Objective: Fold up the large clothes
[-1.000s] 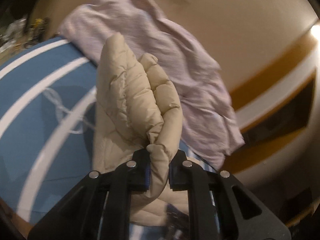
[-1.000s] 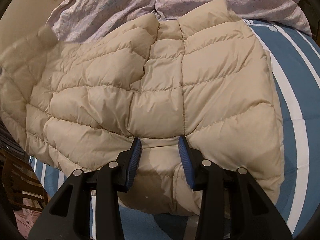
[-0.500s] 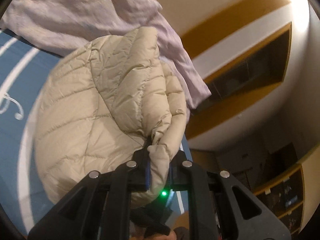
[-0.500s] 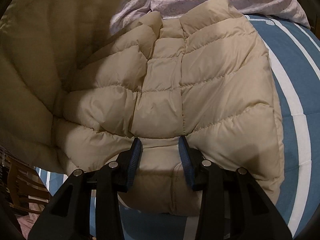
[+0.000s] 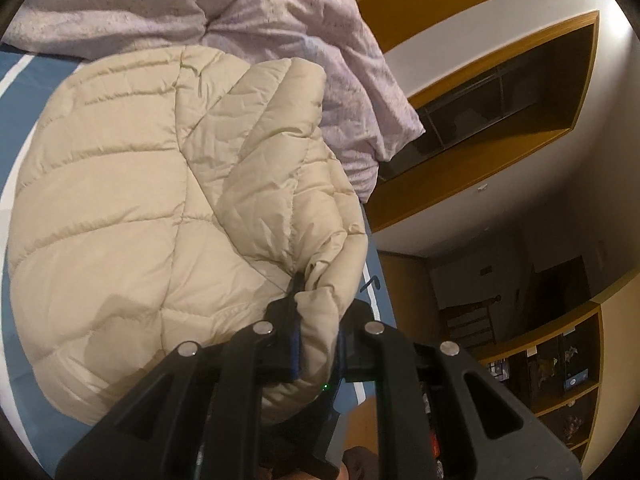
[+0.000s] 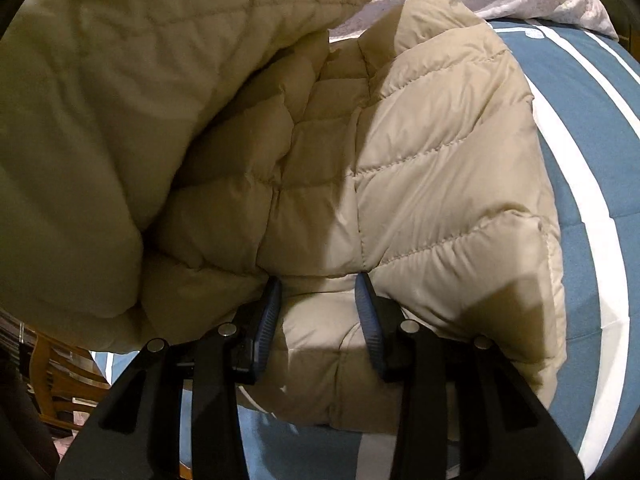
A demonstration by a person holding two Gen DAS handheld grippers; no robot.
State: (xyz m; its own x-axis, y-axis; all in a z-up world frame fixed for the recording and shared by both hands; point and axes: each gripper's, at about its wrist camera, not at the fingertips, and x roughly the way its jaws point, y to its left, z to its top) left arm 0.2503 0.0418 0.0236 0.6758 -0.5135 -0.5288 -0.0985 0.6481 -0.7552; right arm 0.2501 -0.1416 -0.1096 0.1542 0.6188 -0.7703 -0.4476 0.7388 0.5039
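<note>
A: How will the beige puffer jacket (image 5: 132, 216) handle?

B: Light, soft and springy, I judge, with a slick shell. Best pinched at a hem or cuff, where the padding thins.

A: Where is it?

B: Spread on the blue striped bed (image 6: 580, 168), beside a lilac duvet (image 5: 304, 24). The left claw (image 5: 318, 340) is clenched on a bunched fold of it, lifted over the body. The right claw (image 6: 318, 312) presses down on the near hem with jaws parted, gripping nothing, fabric bulging between them.
</note>
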